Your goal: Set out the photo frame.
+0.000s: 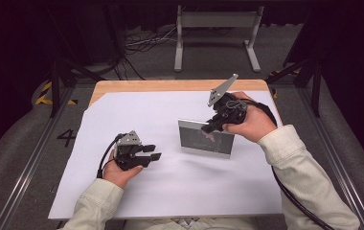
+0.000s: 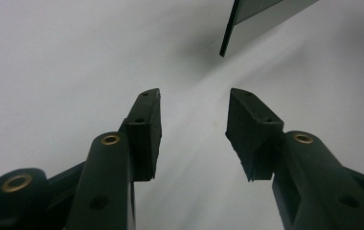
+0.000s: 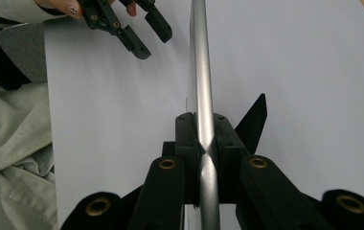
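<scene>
A silver-edged picture frame point(image 1: 204, 141) with a dark pane stands upright on the white sheet point(image 1: 170, 191), right of centre. My right gripper point(image 1: 210, 127) comes down from the far right and is shut on its top edge. In the right gripper view the pads point(image 3: 187, 139) pinch the thin silver edge point(image 3: 200, 57), and the frame's black back prop point(image 3: 254, 122) sticks out to the right. My left gripper point(image 1: 151, 152) lies low over the sheet to the frame's left, open with nothing between its fingers point(image 2: 144, 129). The frame's corner point(image 2: 261, 14) is ahead of it.
The white sheet covers most of a wooden table whose far edge point(image 1: 170, 85) shows. A grey metal stand point(image 1: 216, 21) and cables are on the floor beyond the table. Sleeved forearms come in from the bottom.
</scene>
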The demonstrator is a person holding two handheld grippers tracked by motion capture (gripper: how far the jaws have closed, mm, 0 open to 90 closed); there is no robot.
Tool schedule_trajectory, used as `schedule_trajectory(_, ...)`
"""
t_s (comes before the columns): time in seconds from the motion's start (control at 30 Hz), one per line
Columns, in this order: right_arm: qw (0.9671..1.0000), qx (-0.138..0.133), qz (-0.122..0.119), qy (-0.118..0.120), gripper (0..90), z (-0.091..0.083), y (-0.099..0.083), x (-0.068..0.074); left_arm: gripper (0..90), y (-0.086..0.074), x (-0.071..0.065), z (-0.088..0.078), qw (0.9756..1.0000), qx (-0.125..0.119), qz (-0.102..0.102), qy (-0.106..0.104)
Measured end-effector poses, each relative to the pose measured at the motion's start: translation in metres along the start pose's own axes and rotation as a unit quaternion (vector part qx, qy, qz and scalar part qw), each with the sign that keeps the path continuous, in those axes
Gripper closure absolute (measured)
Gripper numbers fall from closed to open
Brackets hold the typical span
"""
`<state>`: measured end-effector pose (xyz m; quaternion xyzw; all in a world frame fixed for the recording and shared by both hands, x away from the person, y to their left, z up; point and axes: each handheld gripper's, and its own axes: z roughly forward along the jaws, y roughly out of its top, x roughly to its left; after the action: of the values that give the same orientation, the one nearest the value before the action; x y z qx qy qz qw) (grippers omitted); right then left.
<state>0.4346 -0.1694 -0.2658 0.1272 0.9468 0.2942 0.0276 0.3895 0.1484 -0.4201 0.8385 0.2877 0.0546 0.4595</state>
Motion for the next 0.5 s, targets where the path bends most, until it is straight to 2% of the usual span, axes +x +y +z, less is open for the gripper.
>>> schedule_trajectory(0.1,0.9999,-0.001,-0.009,0.013,84.1,0.004,0.001,-0.003,56.4,0.000,0.000,0.000,1.0000,0.000,0.000,-0.002)
schedule_trajectory(0.5,0.9988,0.003,-0.034,0.035,84.1,0.017,-0.003,-0.013,56.1,0.000,0.000,0.002,1.0000,0.001,-0.002,-0.004)
